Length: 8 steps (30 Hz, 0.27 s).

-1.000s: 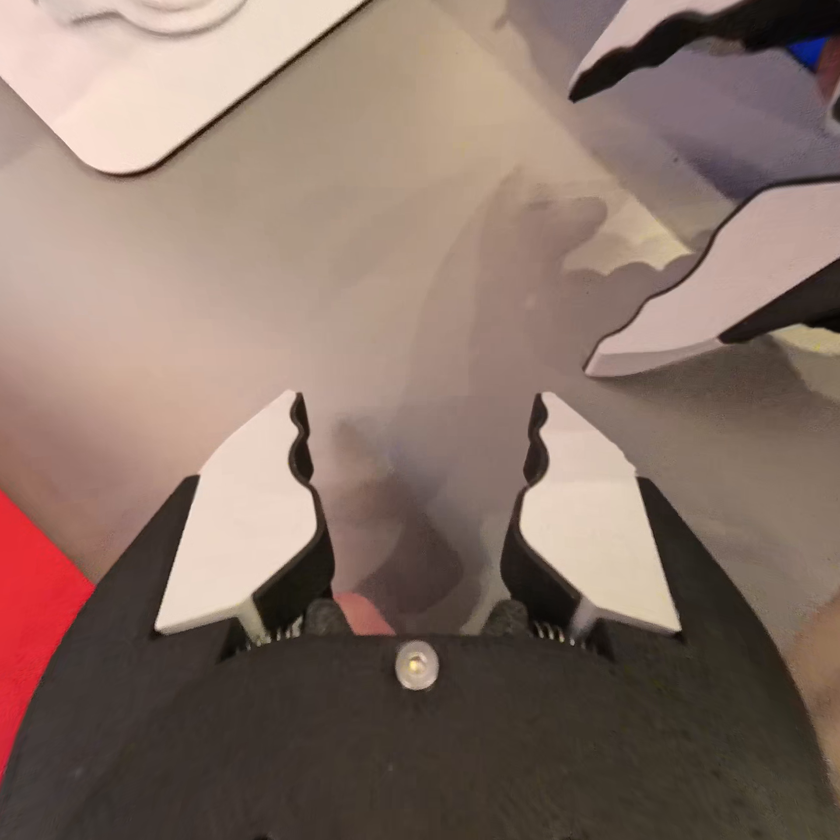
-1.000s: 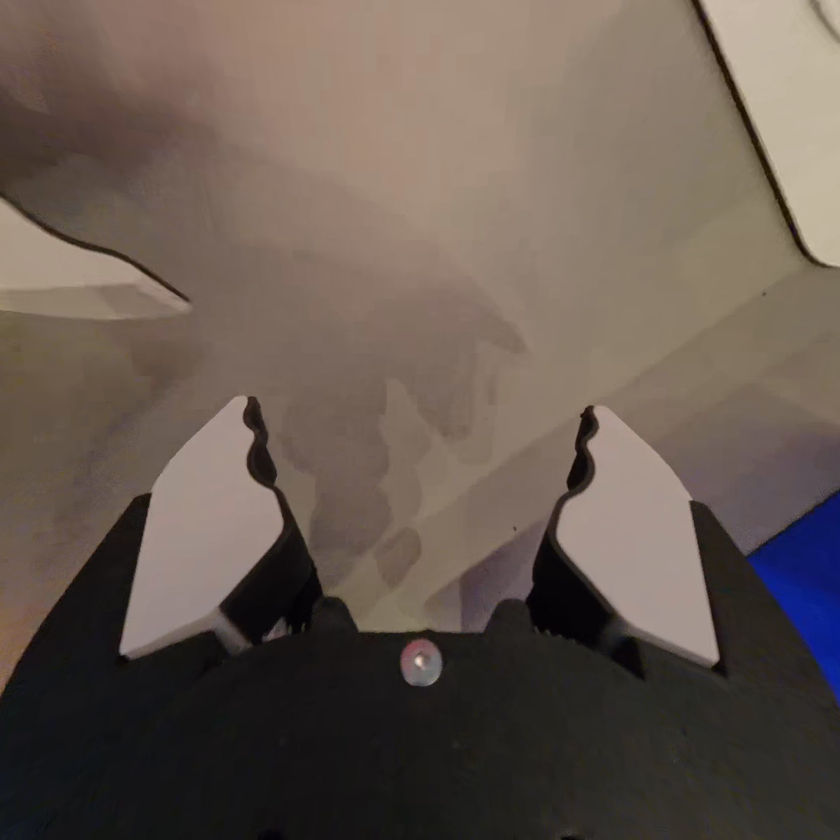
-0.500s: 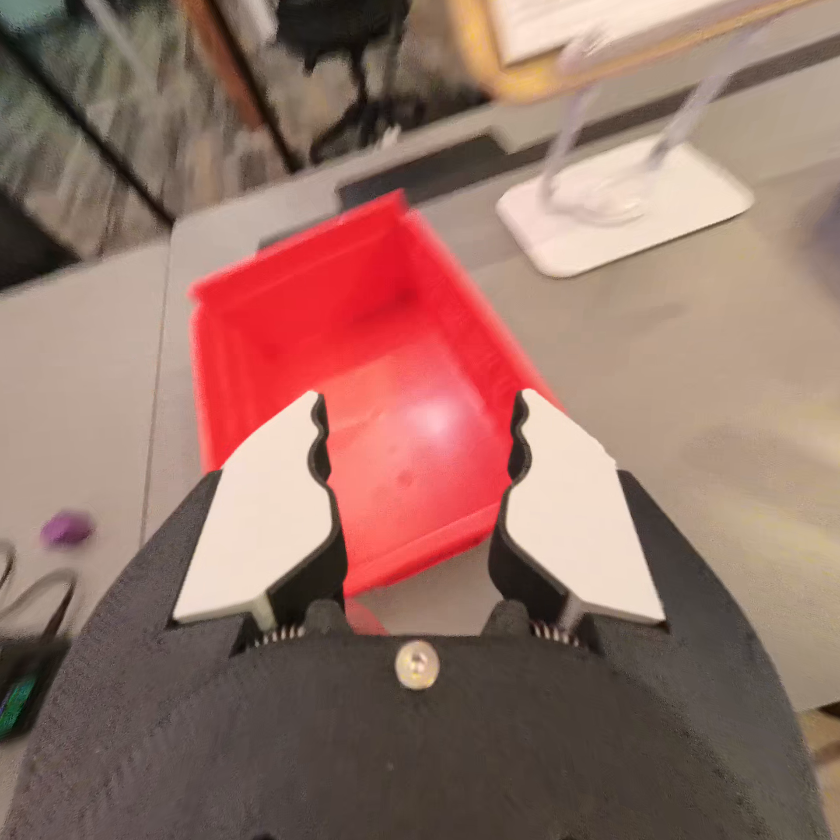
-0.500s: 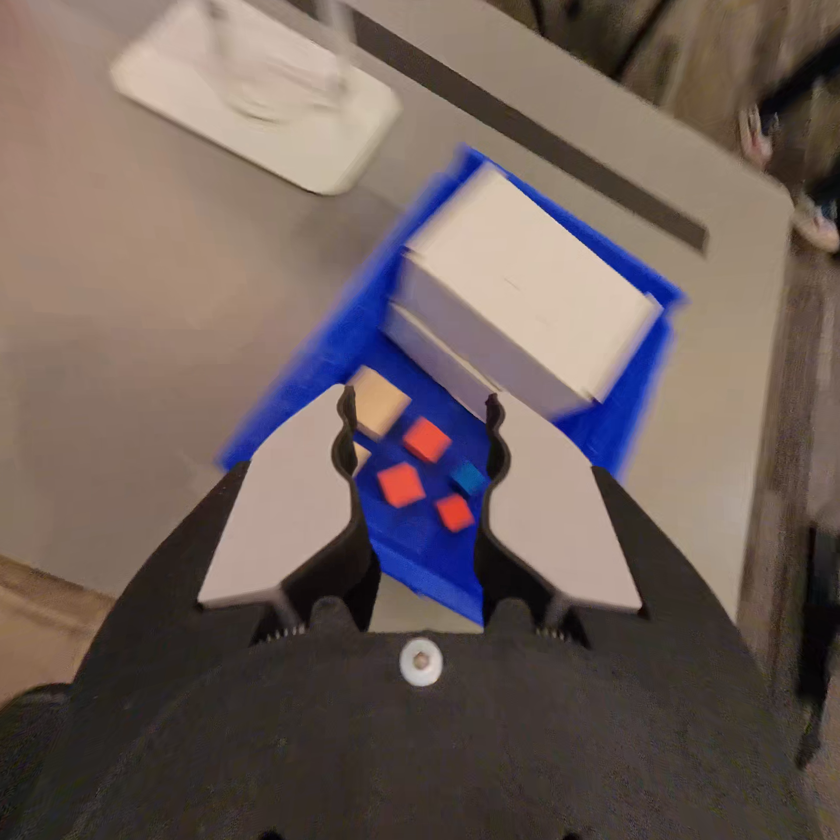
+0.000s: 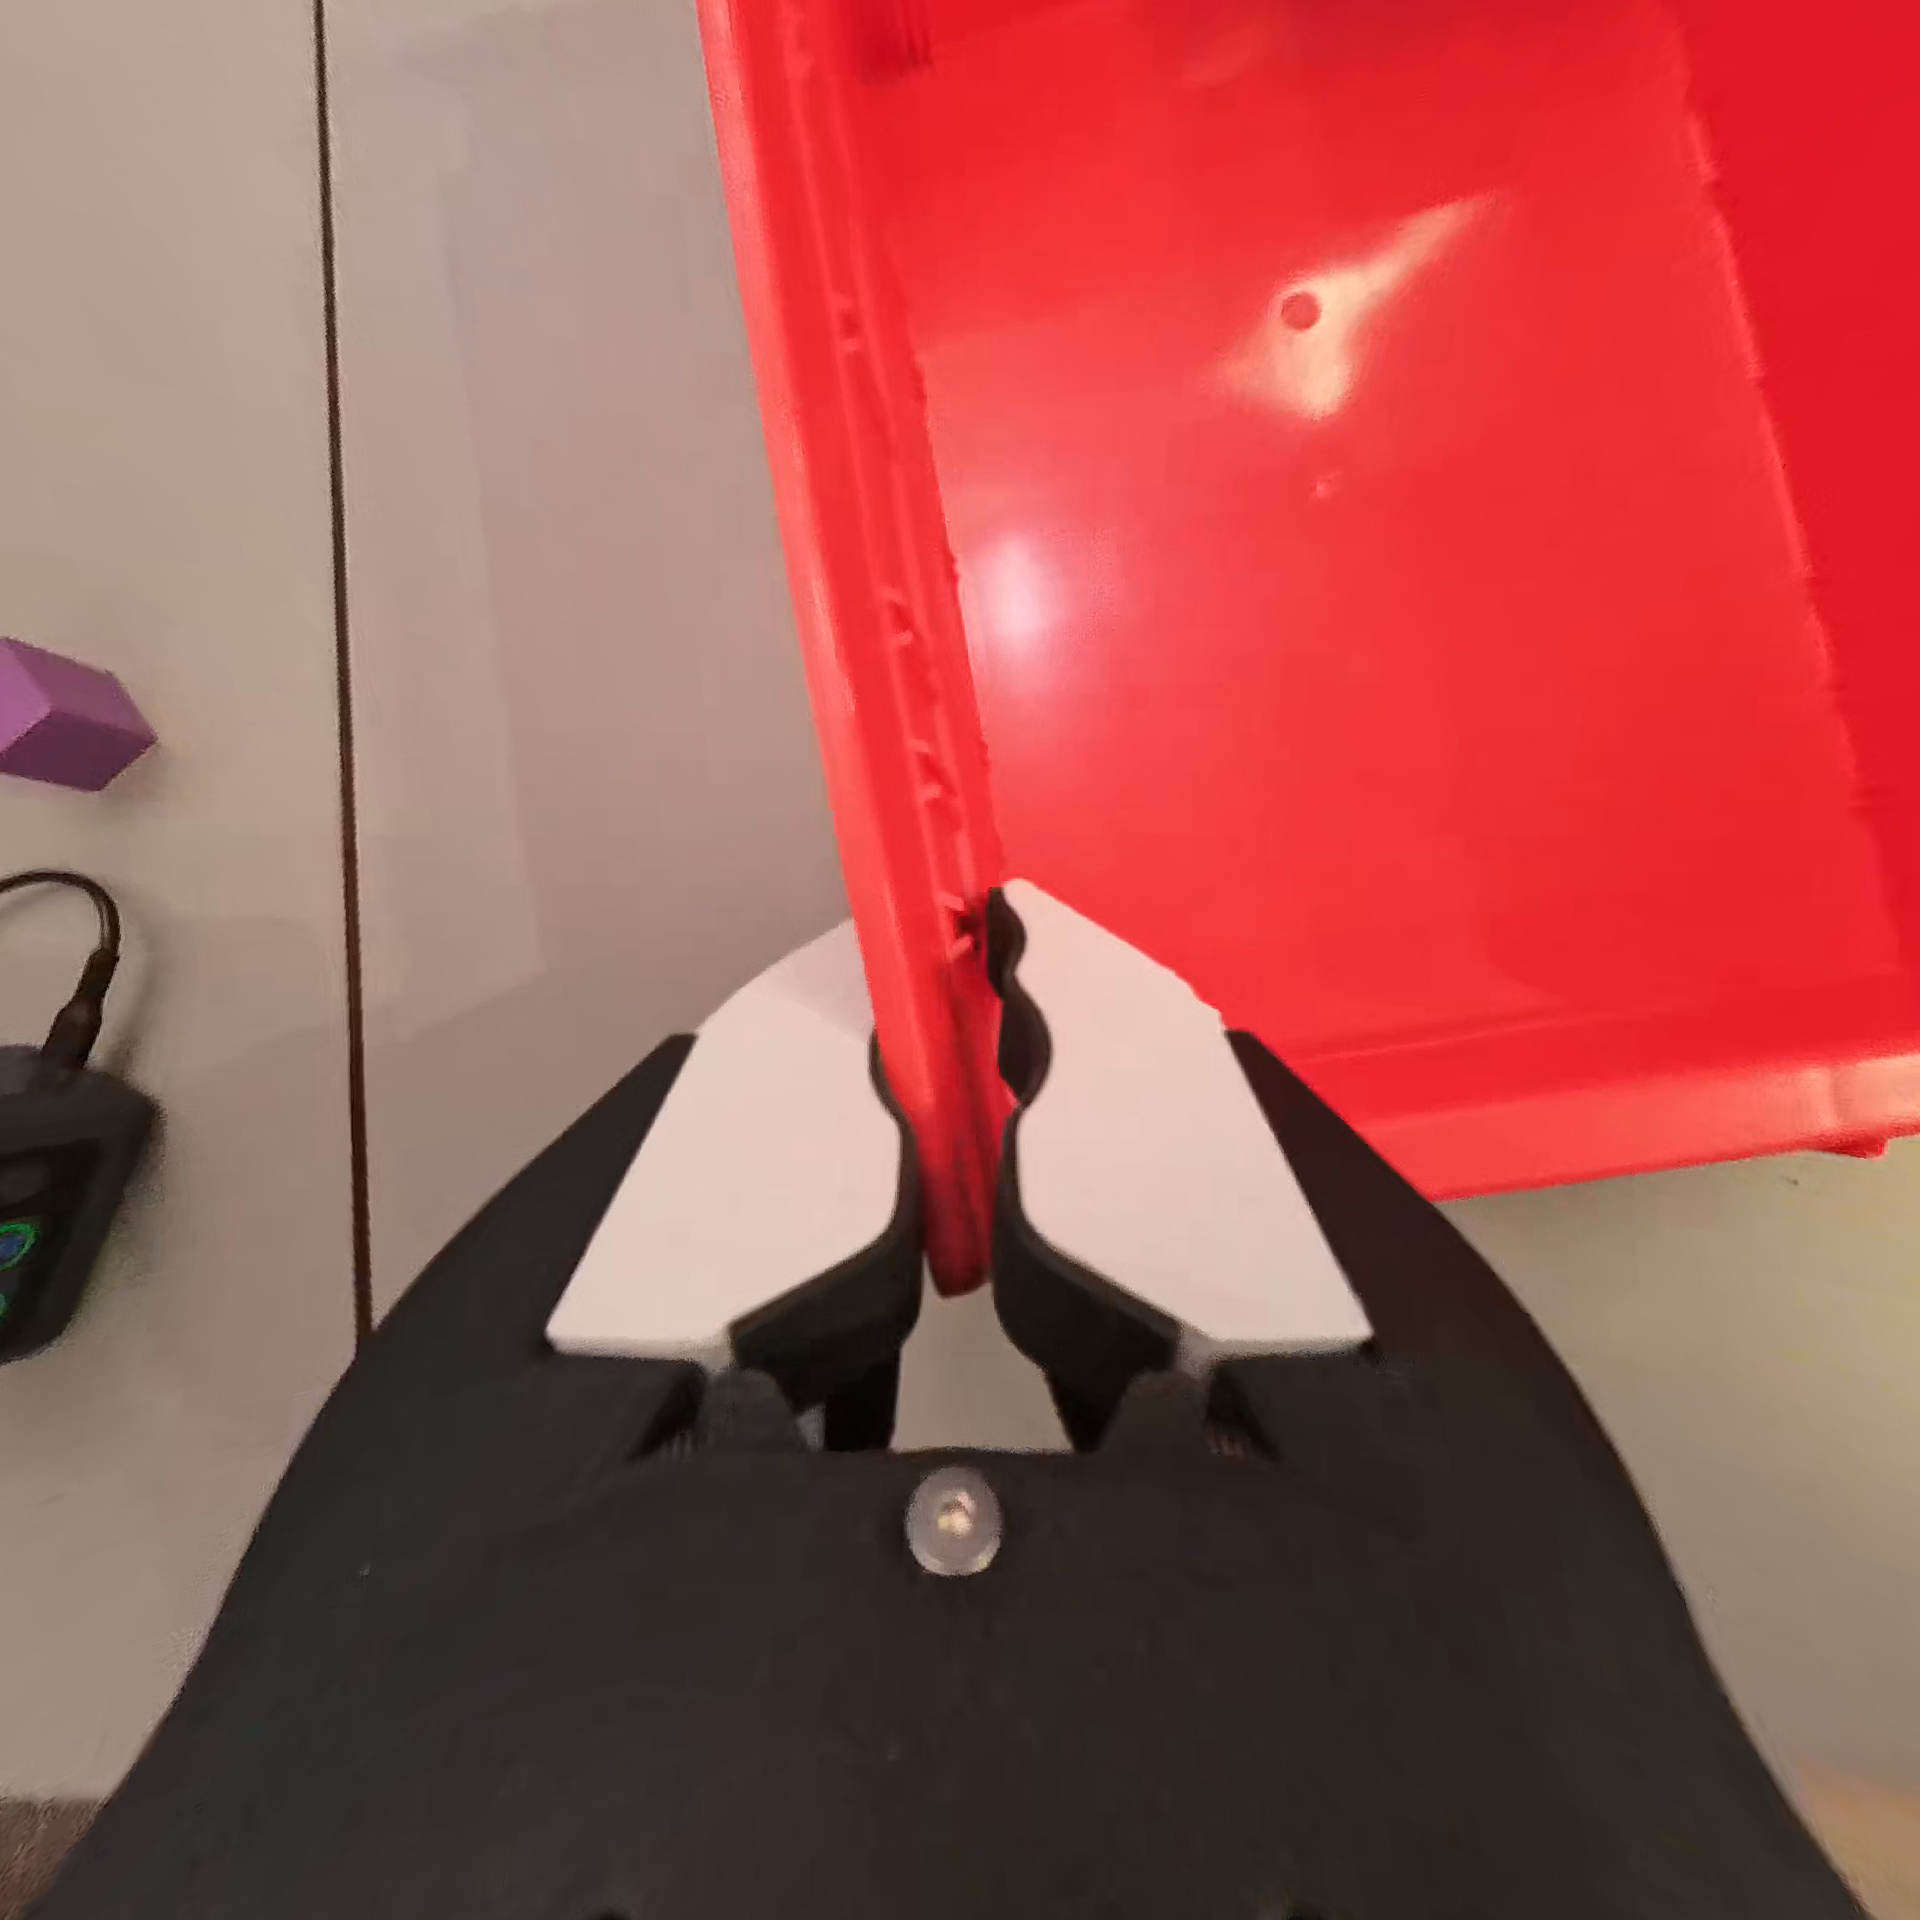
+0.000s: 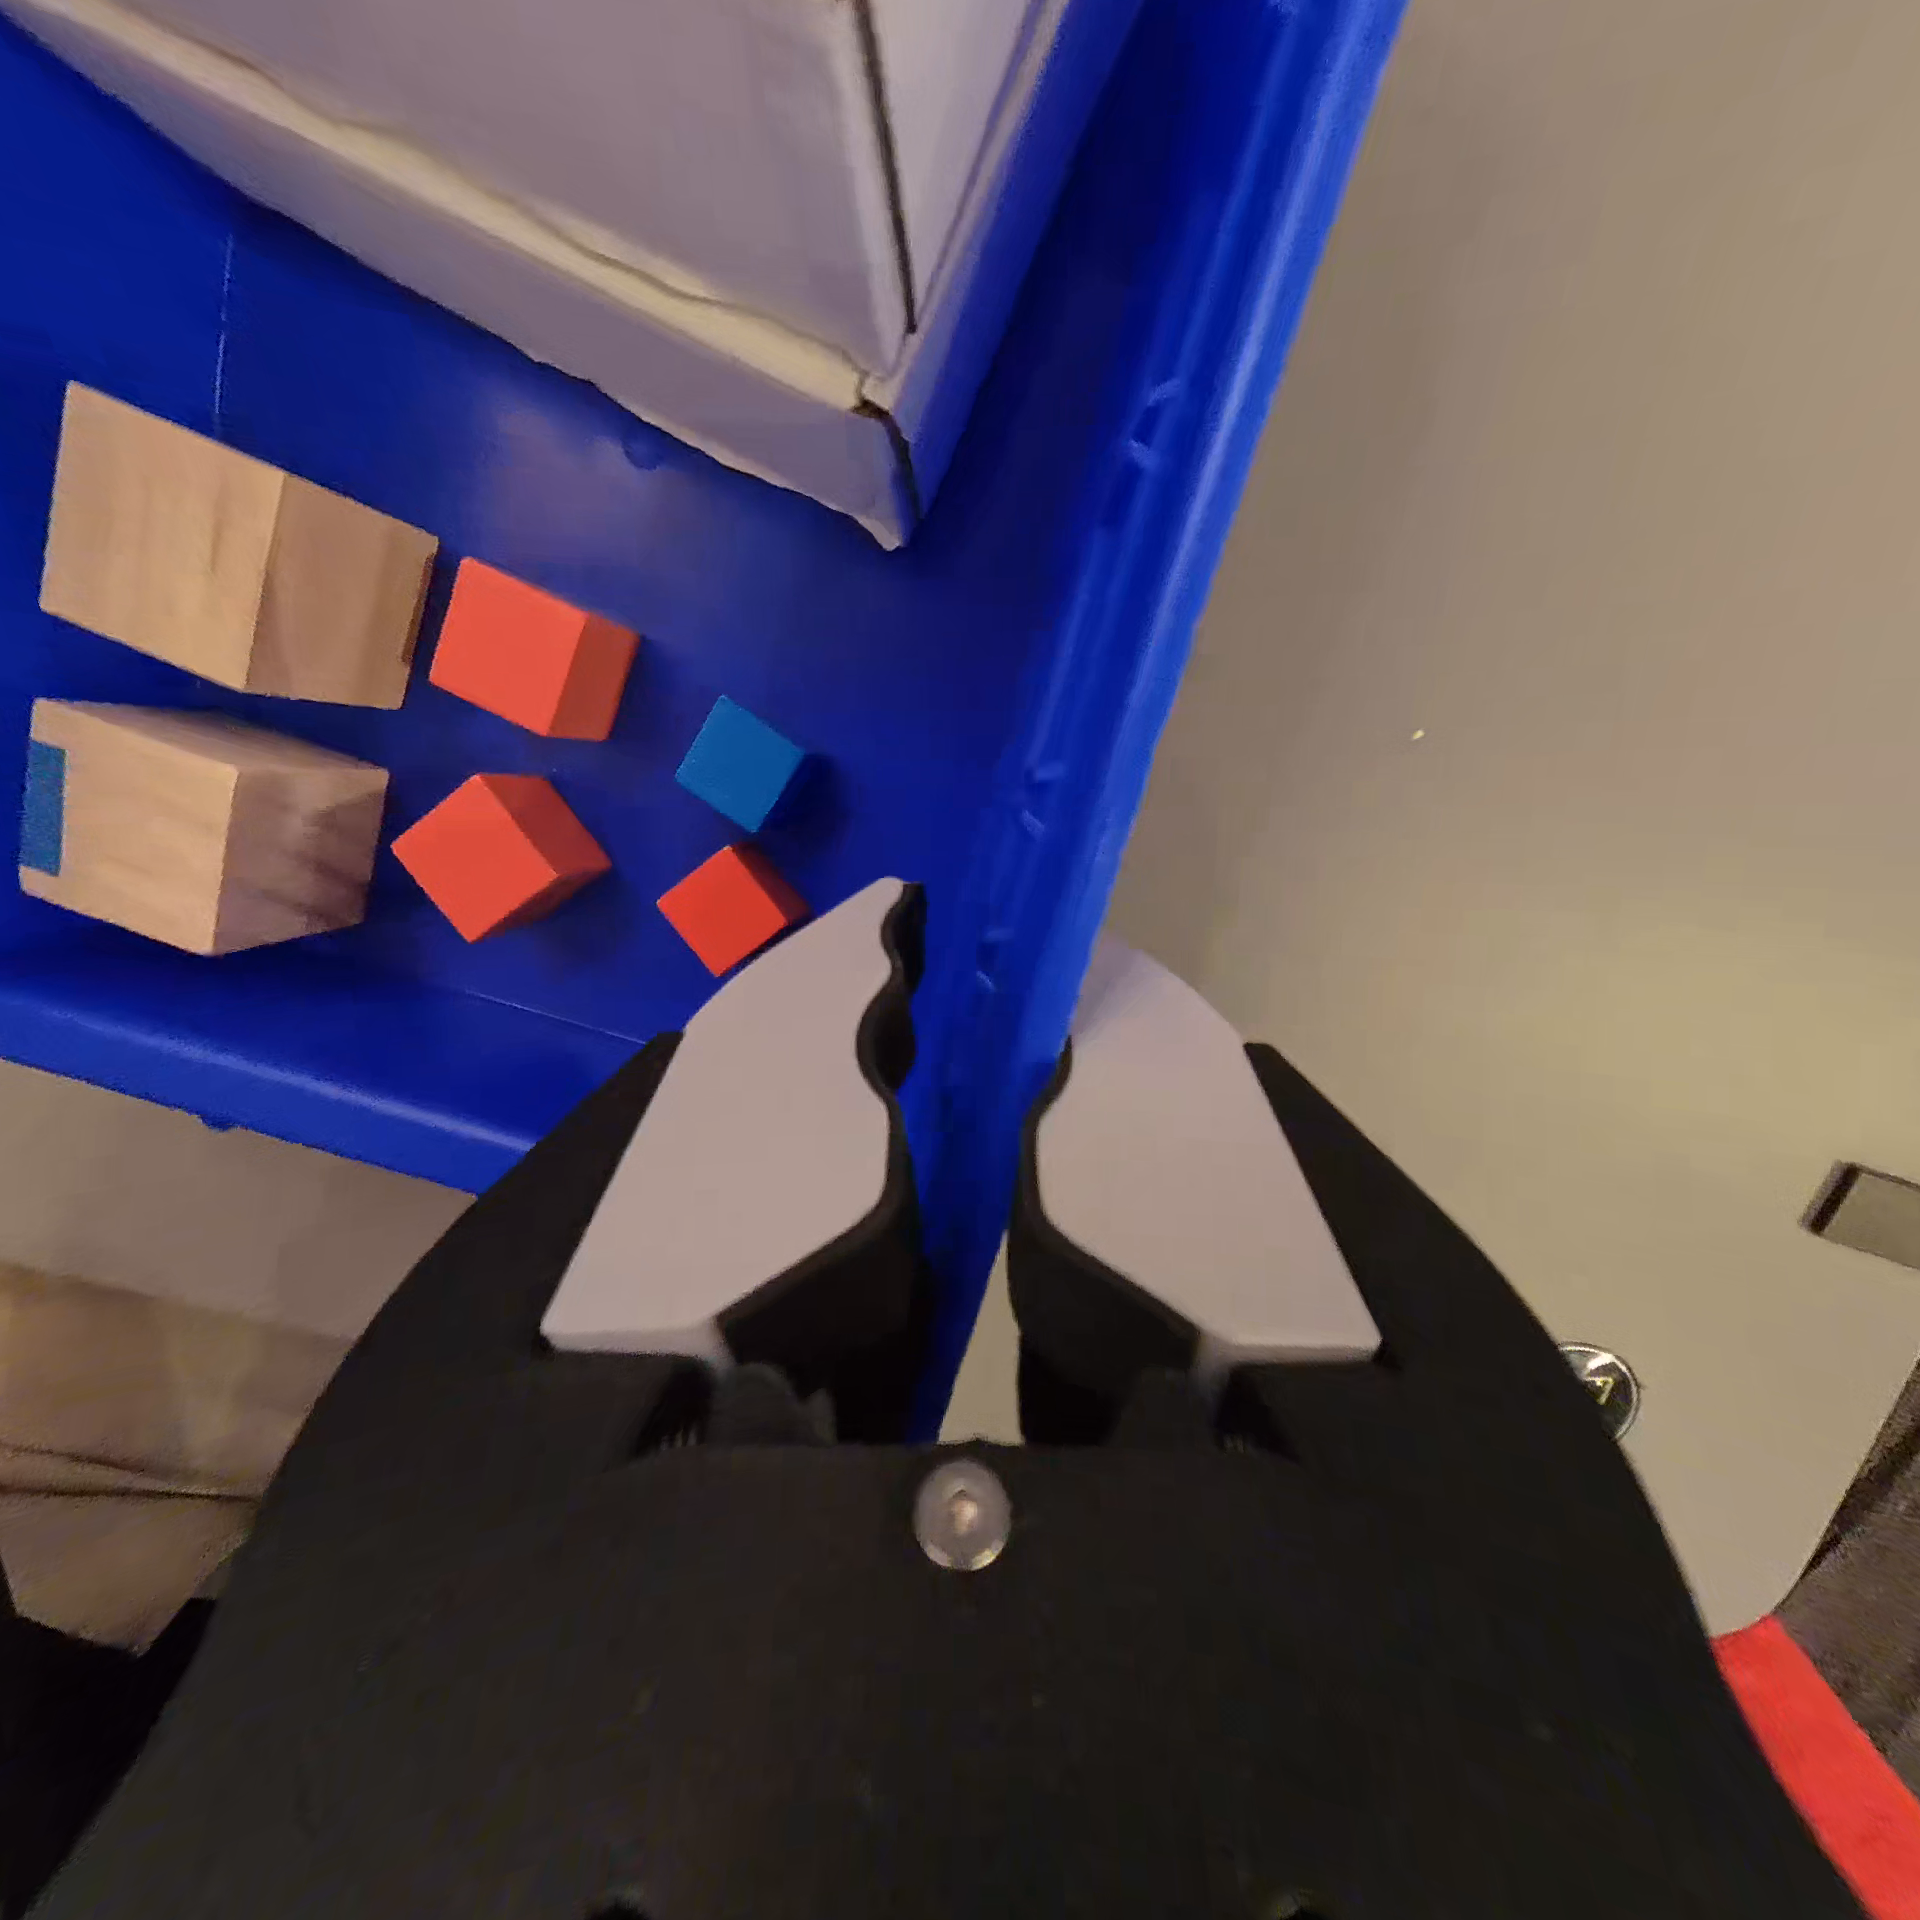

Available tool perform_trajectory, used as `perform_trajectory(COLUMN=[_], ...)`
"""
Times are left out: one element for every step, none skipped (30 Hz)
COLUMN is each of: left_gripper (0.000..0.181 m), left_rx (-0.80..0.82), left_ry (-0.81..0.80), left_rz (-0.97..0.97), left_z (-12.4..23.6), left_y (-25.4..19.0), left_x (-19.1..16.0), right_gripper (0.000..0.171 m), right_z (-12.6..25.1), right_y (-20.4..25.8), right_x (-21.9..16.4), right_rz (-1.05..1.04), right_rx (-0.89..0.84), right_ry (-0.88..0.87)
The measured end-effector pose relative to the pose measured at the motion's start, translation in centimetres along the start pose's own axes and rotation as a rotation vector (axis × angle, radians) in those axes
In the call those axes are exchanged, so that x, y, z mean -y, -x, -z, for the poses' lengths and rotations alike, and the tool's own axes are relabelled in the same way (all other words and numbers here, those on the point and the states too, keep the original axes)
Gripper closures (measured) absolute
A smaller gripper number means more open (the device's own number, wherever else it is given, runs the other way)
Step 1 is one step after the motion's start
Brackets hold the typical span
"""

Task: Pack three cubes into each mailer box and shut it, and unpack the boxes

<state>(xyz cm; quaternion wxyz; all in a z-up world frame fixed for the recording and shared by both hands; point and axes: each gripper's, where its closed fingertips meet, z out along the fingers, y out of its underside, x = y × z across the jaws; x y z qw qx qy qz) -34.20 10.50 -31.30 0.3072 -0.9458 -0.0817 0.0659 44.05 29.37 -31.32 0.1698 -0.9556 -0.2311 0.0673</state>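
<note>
My left gripper (image 5: 935, 925) is shut on the left wall of a red bin (image 5: 1403, 623), one finger inside and one outside. My right gripper (image 6: 1003, 914) is shut on the right wall of a blue bin (image 6: 1143, 520) in the same way. The blue bin holds white mailer boxes (image 6: 623, 156) at the back, stacked and shut. In front of them lie two large wooden cubes (image 6: 208, 540), three red cubes (image 6: 520, 644) and a small blue cube (image 6: 740, 761).
Both bins stand on a grey table (image 5: 571, 520). A purple block (image 5: 62, 717) and a black device with a cable (image 5: 52, 1174) lie left of the red bin, beyond a seam. The table's edge and a red strip (image 6: 1829, 1745) show at lower right. Some 80 cm of space lies between my two pairs of fingers. The small blue cube (image 6: 740, 761) lies around 5 cm away from my right fingertips.
Both grippers were open low over the table, then swung out to the bins. Each has now closed on a bin's side wall.
</note>
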Motion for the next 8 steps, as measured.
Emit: perform_trajectory(left_gripper=[0.175,0.175,0.176,0.176,0.177,0.177,0.177,0.177], left_rx=[-0.019,-0.034,-0.039,-0.050,-0.058,-0.060,-0.060,-0.064], left_ry=[-0.017,-0.026,-0.032,-0.048,-0.063,-0.075,-0.079,-0.087], left_rz=[-0.004,-0.014,-0.014,-0.004,0.003,0.007,0.002,0.000], left_z=[-0.2,-0.3,-0.4,-0.3,-0.1,0.2,0.5,1.0], left_y=[0.0,-0.1,0.0,0.1,0.1,0.1,0.1,0.1], left_x=[0.3,0.5,0.6,0.8,0.8,0.7,0.5,0.4], right_gripper=[0.159,0.160,0.161,0.162,0.162,0.163,0.162,0.161], right_z=[-0.1,-0.1,-0.2,-0.3,-0.5,-0.6,-0.8,-0.9], right_y=[0.2,0.7,1.4,2.1,3.0,4.2,5.6,7.0], right_x=[0.1,0.3,0.4,0.6,0.8,1.0,1.3,1.6], right_rz=[0.003,0.007,0.011,0.026,0.046,0.062,0.076,0.089], right_rx=[-0.002,0.005,0.013,0.015,0.016,0.028,0.050,0.075], right_ry=[-0.001,-0.002,-0.001,0.005,0.009,0.008,0.007,0.007])
